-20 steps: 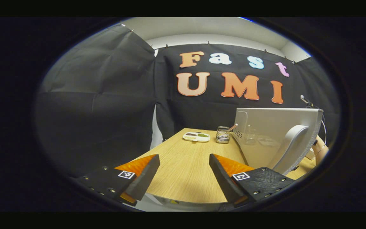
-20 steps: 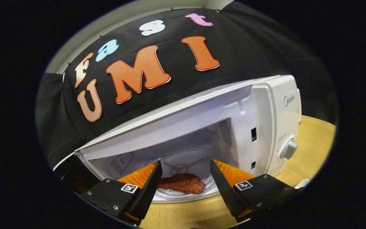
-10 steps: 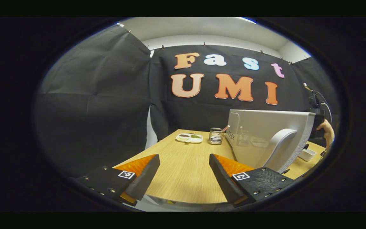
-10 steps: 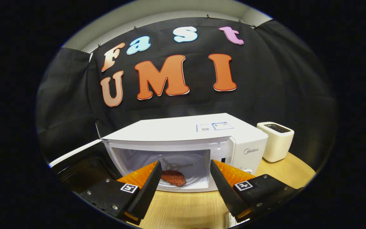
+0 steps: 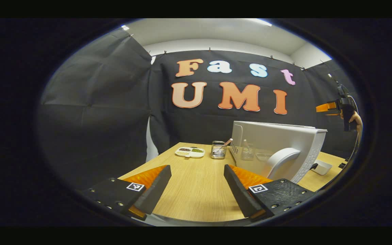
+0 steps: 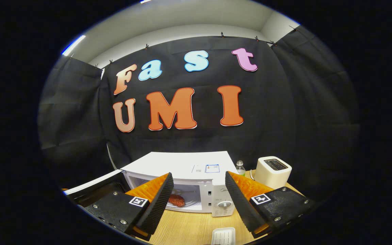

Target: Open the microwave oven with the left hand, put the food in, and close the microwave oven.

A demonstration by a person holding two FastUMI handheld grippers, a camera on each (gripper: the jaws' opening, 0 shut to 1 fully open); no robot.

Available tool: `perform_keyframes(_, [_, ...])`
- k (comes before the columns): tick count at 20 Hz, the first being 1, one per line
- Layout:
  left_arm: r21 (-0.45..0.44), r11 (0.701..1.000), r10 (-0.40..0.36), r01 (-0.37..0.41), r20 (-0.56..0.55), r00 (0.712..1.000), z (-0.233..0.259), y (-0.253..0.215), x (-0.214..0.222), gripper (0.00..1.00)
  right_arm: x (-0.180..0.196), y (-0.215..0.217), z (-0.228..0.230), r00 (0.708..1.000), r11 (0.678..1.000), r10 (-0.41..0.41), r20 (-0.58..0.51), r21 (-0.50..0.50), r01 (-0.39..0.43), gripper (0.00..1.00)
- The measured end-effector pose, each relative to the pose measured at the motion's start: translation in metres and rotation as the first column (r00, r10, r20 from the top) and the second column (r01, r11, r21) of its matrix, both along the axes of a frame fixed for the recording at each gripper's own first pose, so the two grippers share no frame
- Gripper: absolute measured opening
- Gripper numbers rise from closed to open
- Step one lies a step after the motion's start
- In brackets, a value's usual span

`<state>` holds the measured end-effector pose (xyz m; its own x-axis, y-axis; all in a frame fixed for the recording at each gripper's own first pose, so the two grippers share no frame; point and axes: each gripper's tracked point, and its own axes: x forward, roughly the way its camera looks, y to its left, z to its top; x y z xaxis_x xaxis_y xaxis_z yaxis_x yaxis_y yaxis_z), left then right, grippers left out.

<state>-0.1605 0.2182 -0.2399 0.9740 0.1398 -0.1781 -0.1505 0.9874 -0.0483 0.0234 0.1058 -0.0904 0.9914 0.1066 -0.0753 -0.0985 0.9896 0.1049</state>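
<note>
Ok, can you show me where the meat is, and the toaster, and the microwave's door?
meat (image 6: 176, 200), right gripper view, its red top.
toaster (image 6: 272, 173), right gripper view, its white front.
microwave's door (image 5: 277, 143), left gripper view, its outer face.

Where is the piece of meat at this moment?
In the right gripper view, the piece of meat lies on the glass plate inside the open microwave oven, left of its control knob.
</note>
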Motion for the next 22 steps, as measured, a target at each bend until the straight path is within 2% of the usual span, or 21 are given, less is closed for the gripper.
perform_keyframes(2, [0.0, 1.0, -0.017, 0.017, -0.001, 1.0, 0.002, -0.01, 0.0, 0.95, 0.0, -0.01, 0.016, 1.0, 1.0, -0.003, 0.012, 0.007, 0.003, 0.94])
perform_keyframes(4, [-0.002, 0.999, -0.043, 0.043, 0.005, 0.999, 0.003, -0.023, 0.002, 0.81, -0.005, -0.018, 0.024, 1.0, 1.0, -0.008, 0.029, 0.012, 0.007, 0.94])
perform_keyframes(7, [-0.031, 0.994, -0.11, 0.109, -0.015, 0.994, -0.004, -0.05, 0.008, 0.36, -0.013, -0.023, 0.026, 0.999, 1.0, -0.003, 0.033, 0.027, 0.002, 0.95])
perform_keyframes(9, [-0.053, 0.989, -0.14, 0.138, -0.024, 0.99, -0.009, -0.069, 0.011, 0.02, -0.016, -0.025, 0.024, 1.0, 0.999, 0.003, 0.029, 0.033, -0.004, 0.94])
perform_keyframes(16, [-0.07, 0.938, -0.339, 0.339, 0.011, 0.941, 0.002, -0.151, 0.023, 0.0, -0.025, -0.054, 0.035, 0.998, 0.999, -0.043, 0.041, 0.032, 0.042, 0.95])
perform_keyframes(22, [-0.086, 0.895, -0.439, 0.438, 0.008, 0.898, -0.003, -0.21, 0.042, 0.02, -0.035, -0.085, 0.042, 0.995, 0.996, -0.087, 0.056, -0.01, 0.088, 0.94])
